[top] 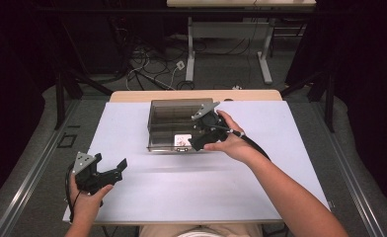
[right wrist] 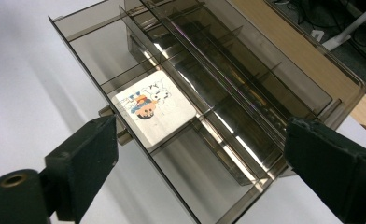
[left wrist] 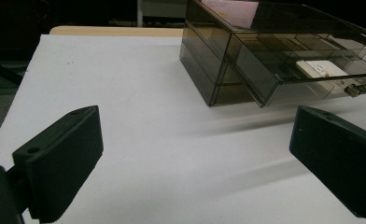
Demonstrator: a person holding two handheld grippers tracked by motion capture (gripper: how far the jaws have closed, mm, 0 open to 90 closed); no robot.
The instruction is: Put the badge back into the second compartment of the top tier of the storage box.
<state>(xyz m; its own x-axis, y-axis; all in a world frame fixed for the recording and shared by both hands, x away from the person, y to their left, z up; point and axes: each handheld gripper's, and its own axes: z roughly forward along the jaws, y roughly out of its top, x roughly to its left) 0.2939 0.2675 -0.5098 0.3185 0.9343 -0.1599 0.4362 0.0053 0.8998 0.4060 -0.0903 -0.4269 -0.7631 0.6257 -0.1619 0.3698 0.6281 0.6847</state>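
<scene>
One drawer unit [top: 174,126]: smoked clear plastic, far middle of white surface [top: 132,197]; lower drawer [right wrist: 139,116] pulled out.
Handling: light, rigid, slick, likely brittle; best taken by drawer front lip.
Contents: white card [right wrist: 155,106], cartoon print, no legible writing.
Right gripper [right wrist: 200,163]: spread, over drawer, pinching nothing.
Left gripper [top: 102,168]: spread, empty, near corner.

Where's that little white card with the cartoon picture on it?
The white card lies flat in a compartment of the pulled-out drawer of the smoky clear box, mid-table in the high view, just beyond the right gripper.
</scene>
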